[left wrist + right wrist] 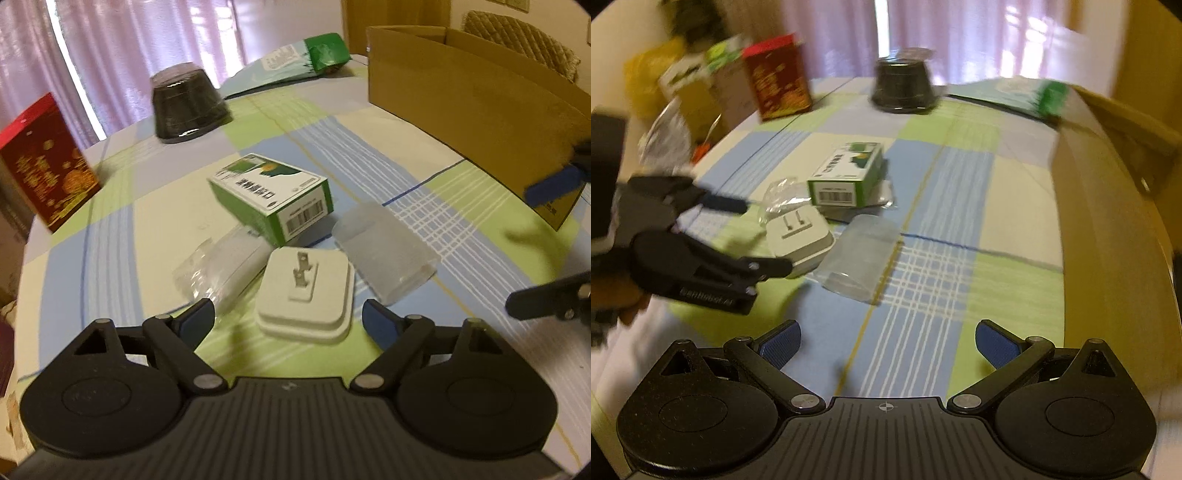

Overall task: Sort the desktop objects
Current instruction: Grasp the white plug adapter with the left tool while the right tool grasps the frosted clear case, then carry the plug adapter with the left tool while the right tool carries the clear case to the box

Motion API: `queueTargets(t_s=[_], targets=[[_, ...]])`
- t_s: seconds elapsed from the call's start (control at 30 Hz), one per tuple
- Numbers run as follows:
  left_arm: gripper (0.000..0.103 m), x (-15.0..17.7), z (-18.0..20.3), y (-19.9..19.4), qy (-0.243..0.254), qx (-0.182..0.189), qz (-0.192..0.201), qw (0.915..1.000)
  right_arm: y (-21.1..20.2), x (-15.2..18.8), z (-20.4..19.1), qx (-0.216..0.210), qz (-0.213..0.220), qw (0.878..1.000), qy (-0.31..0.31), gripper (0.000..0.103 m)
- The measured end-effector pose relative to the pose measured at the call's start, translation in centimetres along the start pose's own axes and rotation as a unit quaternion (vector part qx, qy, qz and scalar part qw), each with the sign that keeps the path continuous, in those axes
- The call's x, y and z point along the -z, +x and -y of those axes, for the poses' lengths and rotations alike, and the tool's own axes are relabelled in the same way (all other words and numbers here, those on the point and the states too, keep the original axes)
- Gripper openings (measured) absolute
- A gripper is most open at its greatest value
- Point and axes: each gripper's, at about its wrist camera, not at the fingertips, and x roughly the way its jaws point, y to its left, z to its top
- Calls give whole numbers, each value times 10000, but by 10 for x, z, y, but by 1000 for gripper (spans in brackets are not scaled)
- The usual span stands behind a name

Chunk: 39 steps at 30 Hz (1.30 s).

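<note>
— Pink curtains hang behind a table under a checked cloth of blue, green and cream. What lies on it?

— At the middle, a green box with a barcode end. Just in front of it a white plug lies on its back, prongs up. A crumpled clear wrapper is beside the plug on one side, a clear lid on the other.

— And further off?

— A black tub upside down near the curtains, a red box standing at the edge, a green pouch lying flat, and a cardboard carton along the far side.

— The left gripper?

— Jaws spread wide, empty, low over the cloth with the plug right between its blue pads.

— The right gripper?

— Also wide and empty, above bare cloth, well apart from the pile, the carton close alongside it. Both views are blurred.
</note>
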Motion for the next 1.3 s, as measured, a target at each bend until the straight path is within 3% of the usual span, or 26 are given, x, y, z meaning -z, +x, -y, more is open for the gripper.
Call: queueTargets(t_s=[0.1, 0.2, 0.47, 0.63, 0.73, 0.77, 0.8, 0.83, 0.9, 1.0, 1.17, 1.3], targets=[[72, -3, -2, 7, 28, 83, 2, 10000, 9, -12, -7, -20, -174, 9968, -777, 103], [52, -4, -3, 9, -6, 198, 28, 9998, 15, -26, -14, -85, -251, 9876, -1546, 103], [51, 22, -5, -20, -270, 187, -7, 9995, 54, -52, -26, -577, -546, 9492, -3046, 103], [51, 49, -7, -44, -567, 101, -22, 9983, 86, -59, -33, -766, -856, 9155, -3857, 103], [51, 59, -7, -52, -687, 71, 5, 9976, 101, -64, -30, -910, -1087, 9110, -3872, 103], [51, 62, -6, -55, -721, 64, 16, 9974, 105, -66, -29, -999, -1188, 9132, -3769, 102], [51, 65, -6, -57, -759, 55, 26, 9971, 108, -66, -29, -1051, -1295, 9147, -3682, 89], [51, 66, -6, -58, -814, 44, 36, 9967, 110, -66, -29, -1092, -1394, 9159, -3602, 84], [51, 68, -6, -61, -927, 49, 57, 9957, 107, -62, -31, -980, -1431, 9194, -3531, 80], [49, 69, 0, -64, -952, 88, 68, 9954, 99, -52, -30, -875, -1498, 9368, -3037, 80], [49, 70, 15, -70, -948, 177, 82, 9953, 66, -13, -23, -644, -1421, 9753, -1565, 80], [49, 75, 28, -77, -917, 203, 63, 9956, 39, 25, -19, -196, -1234, 9905, -567, 80]])
